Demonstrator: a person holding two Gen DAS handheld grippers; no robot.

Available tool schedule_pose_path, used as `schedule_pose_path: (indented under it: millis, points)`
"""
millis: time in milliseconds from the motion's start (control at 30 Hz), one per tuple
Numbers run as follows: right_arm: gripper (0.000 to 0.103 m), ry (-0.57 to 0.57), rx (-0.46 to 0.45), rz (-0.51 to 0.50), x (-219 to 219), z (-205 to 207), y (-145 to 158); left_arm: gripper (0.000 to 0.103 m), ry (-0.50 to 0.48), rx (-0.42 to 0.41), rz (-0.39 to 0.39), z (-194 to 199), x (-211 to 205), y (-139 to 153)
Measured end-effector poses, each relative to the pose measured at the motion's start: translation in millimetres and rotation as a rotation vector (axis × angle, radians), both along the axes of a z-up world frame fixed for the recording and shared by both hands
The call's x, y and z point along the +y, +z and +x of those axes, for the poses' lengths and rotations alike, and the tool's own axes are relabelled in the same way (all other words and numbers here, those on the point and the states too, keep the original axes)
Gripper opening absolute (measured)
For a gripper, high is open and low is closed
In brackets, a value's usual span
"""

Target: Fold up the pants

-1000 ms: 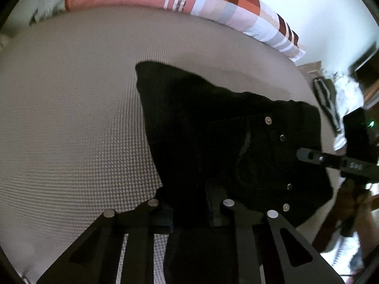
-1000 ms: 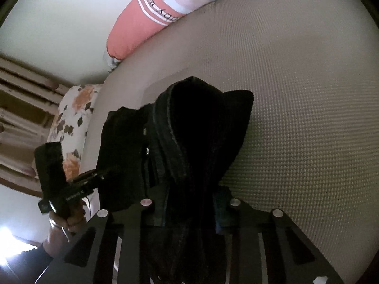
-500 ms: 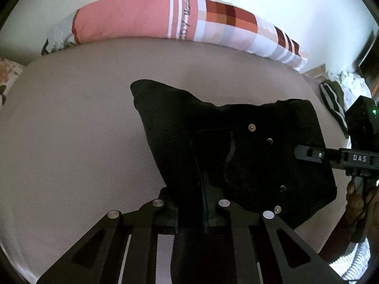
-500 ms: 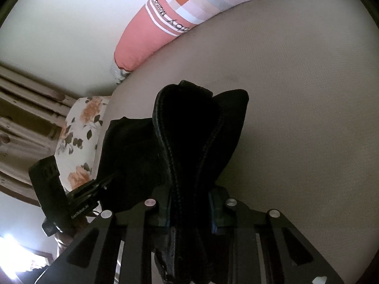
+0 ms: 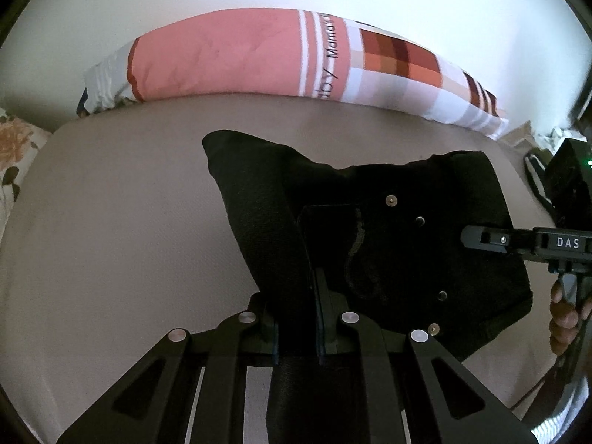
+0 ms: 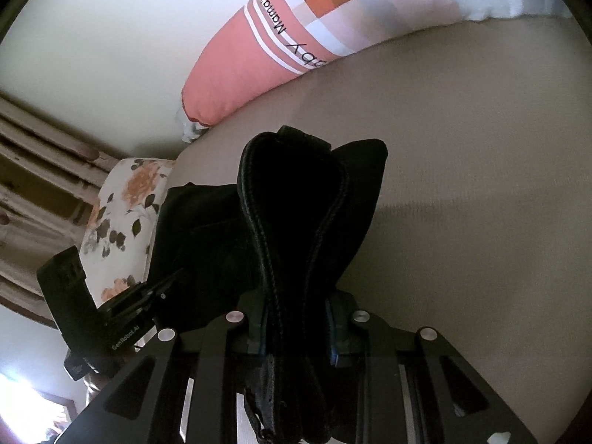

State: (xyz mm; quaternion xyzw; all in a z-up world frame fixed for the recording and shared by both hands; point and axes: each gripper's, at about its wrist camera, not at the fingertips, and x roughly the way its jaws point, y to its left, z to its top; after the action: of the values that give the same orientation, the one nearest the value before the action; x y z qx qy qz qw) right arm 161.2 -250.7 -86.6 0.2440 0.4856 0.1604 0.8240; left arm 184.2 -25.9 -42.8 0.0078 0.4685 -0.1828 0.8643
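Black pants (image 5: 388,244), bunched and partly doubled over, lifted at the near edge above a beige bed (image 5: 111,222). Far end of the cloth draped down toward the mattress; rivets and a pocket seam visible on the right portion. Left tool (image 5: 294,318) pinching a thick fold of the dark cloth, pads pressed tight against it. Right tool (image 6: 296,329) likewise clamped on a stitched band of the pants (image 6: 296,199), probably the waistband, its loop standing up between the pads.

Compared with a second earlier: more of the long pink and checked pillow (image 5: 259,59) and the pale wall in view in both cameras, and the garment sitting a little smaller and further off. Taken together, a sign of both tools carrying the cloth up and across the bed, probably mid-fold, bringing one end over toward the other. Grip unchanged throughout.

Open room: wide bare mattress to the left and far side of the pants, nothing lying in the way. Pillow along the far edge against the wall, well apart from the cloth. Floral cushion (image 6: 122,214) at the bed's left end, close beside the garment's left portion. Clutter beyond the right edge, too blurred to name.
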Motion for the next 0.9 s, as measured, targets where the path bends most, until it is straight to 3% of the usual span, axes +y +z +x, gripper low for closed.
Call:
schedule_pose_path:
  millis: [467,533,633,733,833,900]
  points:
    - [0.023,-0.047,0.001,-0.098,4,57,-7,0.015,0.047,0.002,-0.008,58,3,-24]
    - [0.029,-0.079,0.013,-0.136,2,58,-15,0.019,0.060,0.014,0.005,61,5,-35]
    - [0.043,-0.099,0.023,-0.215,3,57,-26,0.036,0.078,0.022,0.008,61,10,-50]
    - [0.049,-0.118,0.010,-0.263,5,54,-31,0.047,0.091,0.000,0.020,57,12,-60]
    - [0.052,-0.135,0.012,-0.279,5,52,-31,0.067,0.119,-0.033,0.053,55,15,-62]
    - [0.053,-0.139,0.013,-0.298,7,49,-30,0.072,0.138,-0.028,0.048,54,20,-63]
